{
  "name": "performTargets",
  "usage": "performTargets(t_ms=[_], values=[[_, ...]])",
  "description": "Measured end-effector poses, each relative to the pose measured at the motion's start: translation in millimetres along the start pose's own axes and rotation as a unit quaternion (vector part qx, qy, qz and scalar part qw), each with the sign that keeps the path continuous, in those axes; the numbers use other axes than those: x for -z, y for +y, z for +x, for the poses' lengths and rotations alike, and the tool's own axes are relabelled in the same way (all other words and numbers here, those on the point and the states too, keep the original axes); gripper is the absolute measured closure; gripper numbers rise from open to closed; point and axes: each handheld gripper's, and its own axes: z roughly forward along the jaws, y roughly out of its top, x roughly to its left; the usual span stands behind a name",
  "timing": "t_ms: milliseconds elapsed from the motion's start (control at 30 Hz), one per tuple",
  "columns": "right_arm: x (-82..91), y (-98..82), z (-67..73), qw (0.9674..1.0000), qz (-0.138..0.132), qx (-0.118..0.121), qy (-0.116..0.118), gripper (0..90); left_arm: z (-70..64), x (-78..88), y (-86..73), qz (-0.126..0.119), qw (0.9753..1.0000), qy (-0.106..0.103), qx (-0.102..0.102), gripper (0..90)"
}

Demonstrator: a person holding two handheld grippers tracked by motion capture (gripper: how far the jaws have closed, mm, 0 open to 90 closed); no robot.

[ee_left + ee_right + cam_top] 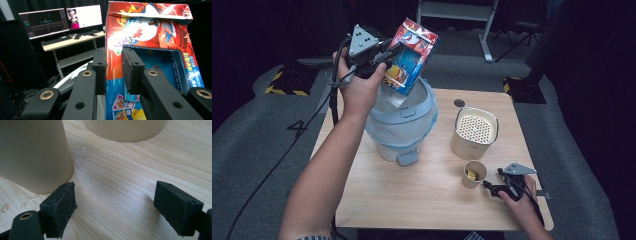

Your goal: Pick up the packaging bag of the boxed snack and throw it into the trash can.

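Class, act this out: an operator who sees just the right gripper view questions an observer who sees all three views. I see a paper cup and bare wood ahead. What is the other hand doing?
Observer: The left tool grips a colourful carton, tilted above a lidded bin.
Operator: How is the carton held?
Observer: The pads pinch one wall at its cut-out window.
Operator: Is my cup empty?
Observer: No, the cup holds something yellow.
Operator: What is the round thing behind it?
Observer: A cream canister with a perforated top.
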Motion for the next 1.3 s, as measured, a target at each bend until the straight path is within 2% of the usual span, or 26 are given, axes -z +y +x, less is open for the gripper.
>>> performTargets(t_ms=[133, 500, 800, 900, 1033, 1200, 1300], values=[[0.0, 0.0, 0.0, 1.0000, 0.000, 0.000, 0.000, 17.8, -0.2, -3.8, -3.9, 0.003, 1.0000, 0.006, -0.005, 74.2], [0.0, 0.0, 0.0, 1.0000, 0.000, 0.000, 0.000, 17.8, 0.1, -15.6, -11.0, 0.030, 0.9994, 0.013, -0.015, 73.7], [0.0, 0.0, 0.0, 1.0000, 0.000, 0.000, 0.000, 17.8, -0.2, -22.8, -14.9, 0.044, 0.9988, 0.016, -0.016, 73.3], [0.0, 0.0, -0.1, 1.0000, 0.000, 0.000, 0.000, 17.8, -1.3, -24.2, -15.8, 0.050, 0.9981, 0.022, -0.030, 72.2], [0.0, 0.0, -0.1, 1.0000, 0.000, 0.000, 0.000, 17.8, -1.7, -25.5, -17.6, 0.057, 0.9976, 0.025, -0.032, 70.8], [0.0, 0.0, 0.0, 1.0000, 0.000, 0.000, 0.000, 17.8, 0.4, -30.2, -23.8, 0.085, 0.9956, 0.019, -0.033, 63.8], [0.0, 0.0, -0.1, 1.0000, 0.000, 0.000, 0.000, 17.8, -2.3, -30.1, -26.4, 0.116, 0.9925, 0.017, -0.035, 56.2]])
